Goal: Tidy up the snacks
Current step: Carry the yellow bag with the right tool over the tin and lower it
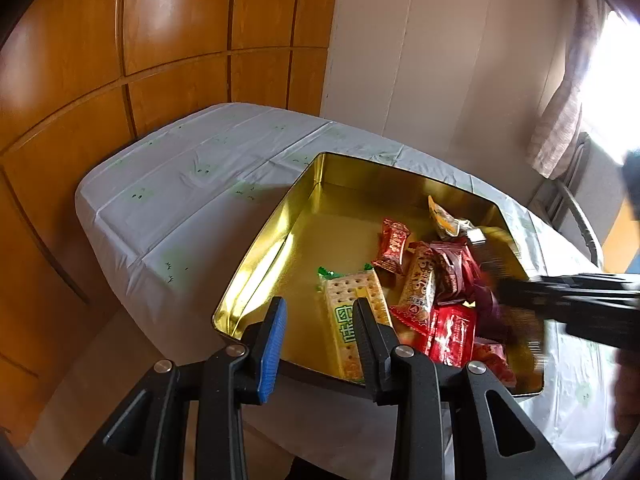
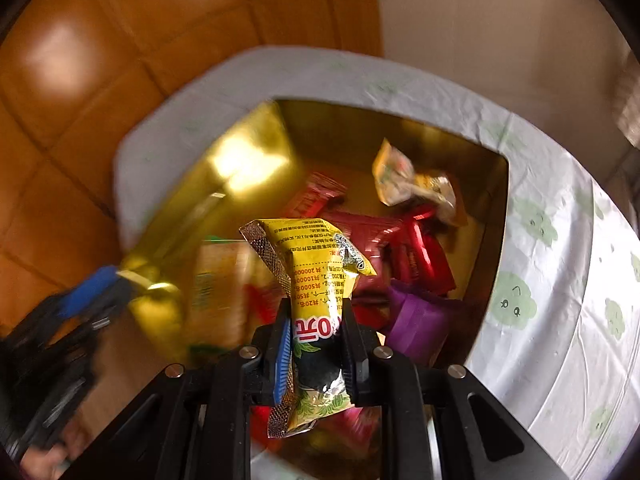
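right gripper (image 2: 316, 344) clamped on a crinkly yellow foil snack packet (image 2: 312, 280) above the gold rectangular tin (image 1: 256, 276), only sharp in its own view, left gripper (image 1: 320, 336) fingers spread and holding nothing at the tin's near rim, green-lettered cracker pack (image 1: 356, 320) and red wrappers (image 1: 452, 332) inside, purple pouch (image 2: 416, 320) too

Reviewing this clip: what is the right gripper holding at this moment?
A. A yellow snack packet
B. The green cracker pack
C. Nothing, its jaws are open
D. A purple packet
A. In the right wrist view the right gripper is shut on the yellow snack packet, held above the gold tin, while the purple packet lies in the tin.
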Motion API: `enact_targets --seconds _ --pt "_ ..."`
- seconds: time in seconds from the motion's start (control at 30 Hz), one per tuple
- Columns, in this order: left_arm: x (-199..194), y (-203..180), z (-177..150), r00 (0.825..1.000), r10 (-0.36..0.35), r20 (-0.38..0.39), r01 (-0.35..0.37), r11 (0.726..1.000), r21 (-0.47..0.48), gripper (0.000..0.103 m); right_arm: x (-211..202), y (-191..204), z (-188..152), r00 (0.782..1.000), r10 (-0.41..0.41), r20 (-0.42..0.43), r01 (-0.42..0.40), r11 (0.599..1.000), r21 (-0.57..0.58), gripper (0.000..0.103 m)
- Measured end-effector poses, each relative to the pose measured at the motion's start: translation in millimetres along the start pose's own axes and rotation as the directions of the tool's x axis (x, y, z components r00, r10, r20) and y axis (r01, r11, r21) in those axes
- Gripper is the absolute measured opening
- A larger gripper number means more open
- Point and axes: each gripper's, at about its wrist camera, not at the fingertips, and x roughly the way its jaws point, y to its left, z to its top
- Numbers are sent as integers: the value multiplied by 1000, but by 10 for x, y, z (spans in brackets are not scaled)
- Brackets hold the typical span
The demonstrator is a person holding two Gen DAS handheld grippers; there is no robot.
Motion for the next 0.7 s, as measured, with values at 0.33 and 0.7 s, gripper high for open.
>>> enact_targets --seconds 0.33,0.7 --pt "15 16 -1 1000 1 2 -1 1000 7 35 132 35 4 1000 0 5 0 1000 -13 29" --pt "12 -24 -5 1000 2 1 -2 1000 12 35 -53 33 -174 999 -8 34 9 999 -41 23"
